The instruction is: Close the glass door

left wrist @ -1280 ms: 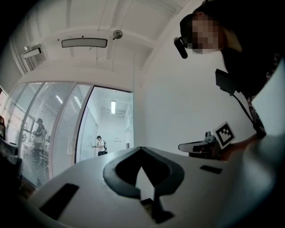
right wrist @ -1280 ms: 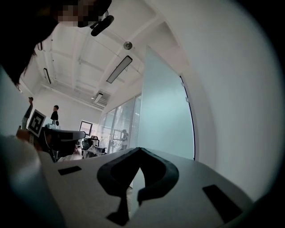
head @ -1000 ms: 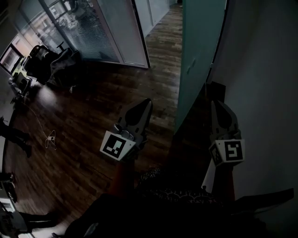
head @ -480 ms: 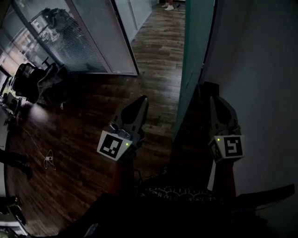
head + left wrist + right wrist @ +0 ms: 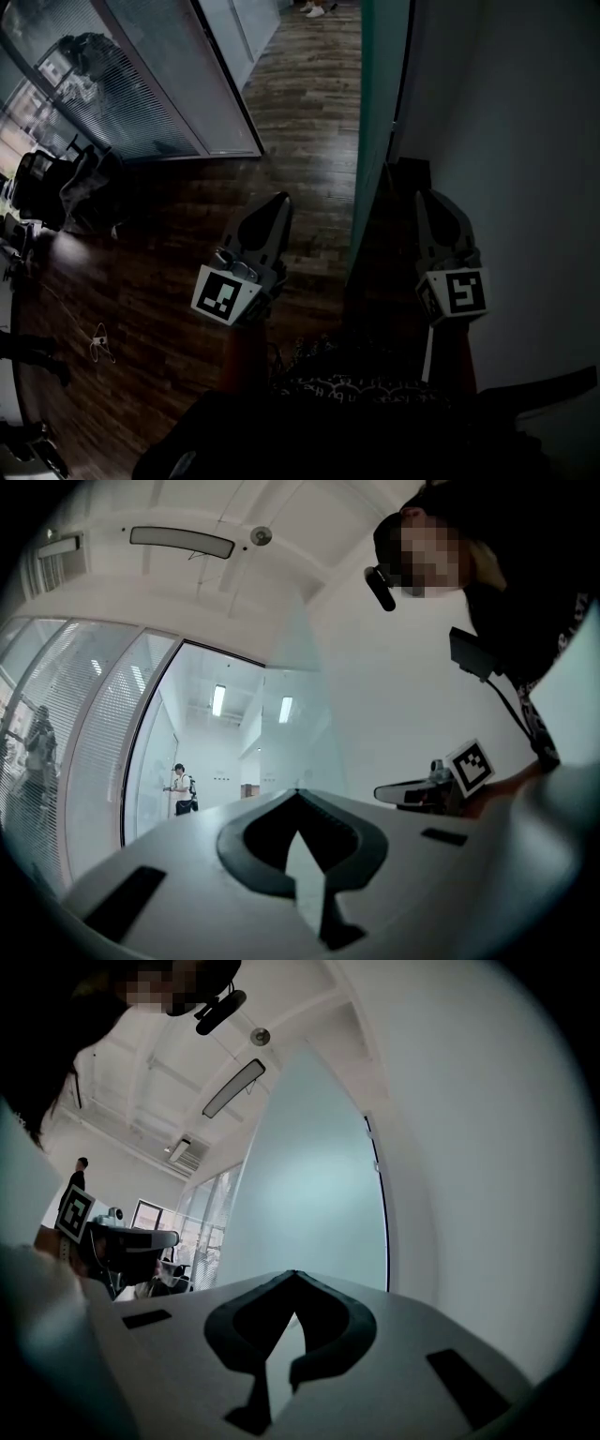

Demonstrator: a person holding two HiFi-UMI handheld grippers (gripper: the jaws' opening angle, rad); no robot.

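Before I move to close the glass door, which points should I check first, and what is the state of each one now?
1. Jaws of the left hand-held gripper together, nothing between: ok.
2. Jaws of the right hand-held gripper together, nothing between: ok.
3. Edge of the glass door stands between the two grippers: ok.
4. A gripper in contact with the door: not ok, neither appears to touch it.
5. Door handle found: cannot tell.

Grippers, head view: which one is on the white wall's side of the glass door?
The right gripper; the left gripper is over the wooden floor, across the glass door.
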